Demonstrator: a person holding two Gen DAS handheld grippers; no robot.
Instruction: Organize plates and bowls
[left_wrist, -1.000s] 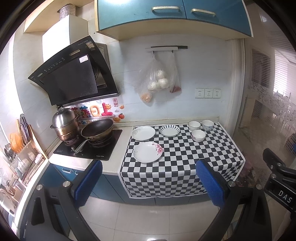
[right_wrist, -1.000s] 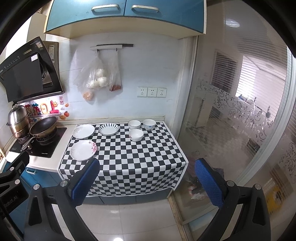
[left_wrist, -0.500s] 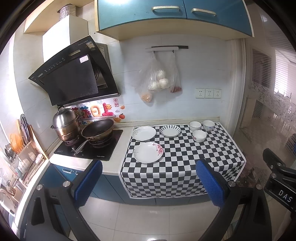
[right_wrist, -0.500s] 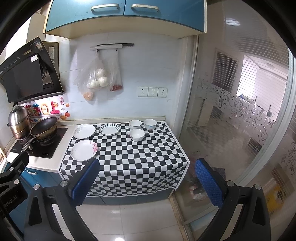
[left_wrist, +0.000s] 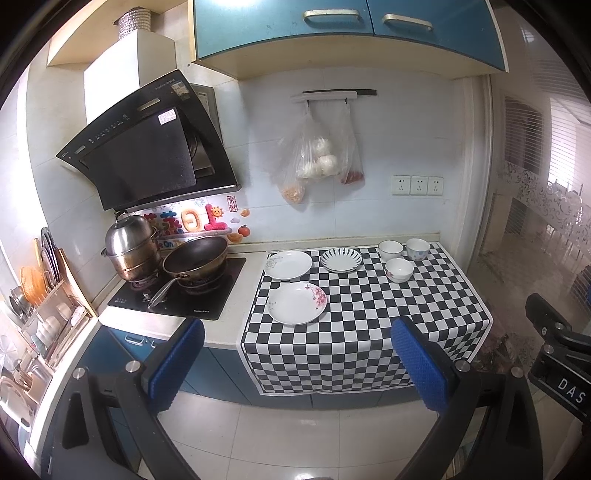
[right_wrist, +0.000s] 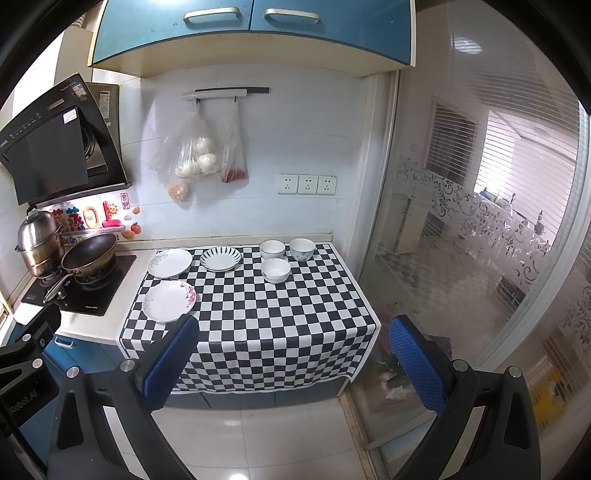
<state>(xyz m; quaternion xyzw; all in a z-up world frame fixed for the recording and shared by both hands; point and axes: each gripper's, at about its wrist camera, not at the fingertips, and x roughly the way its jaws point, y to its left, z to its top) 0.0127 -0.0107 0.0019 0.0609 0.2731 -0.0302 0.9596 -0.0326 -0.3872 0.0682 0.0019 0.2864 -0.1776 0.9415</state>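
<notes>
Three plates lie on the checkered cloth: a pink-flowered plate nearest, a white plate behind it, a blue-striped plate to its right. Three small white bowls stand at the back right. The same show in the right wrist view: flowered plate, white plate, striped plate, bowls. My left gripper and right gripper are both open and empty, held well short of the counter.
A stove with a wok and steel pot stands left of the cloth. A dish rack is at far left. Bags hang on the wall. A glass partition bounds the right side.
Both grippers have drifted slightly toward the counter; the plates and bowls have not moved.
</notes>
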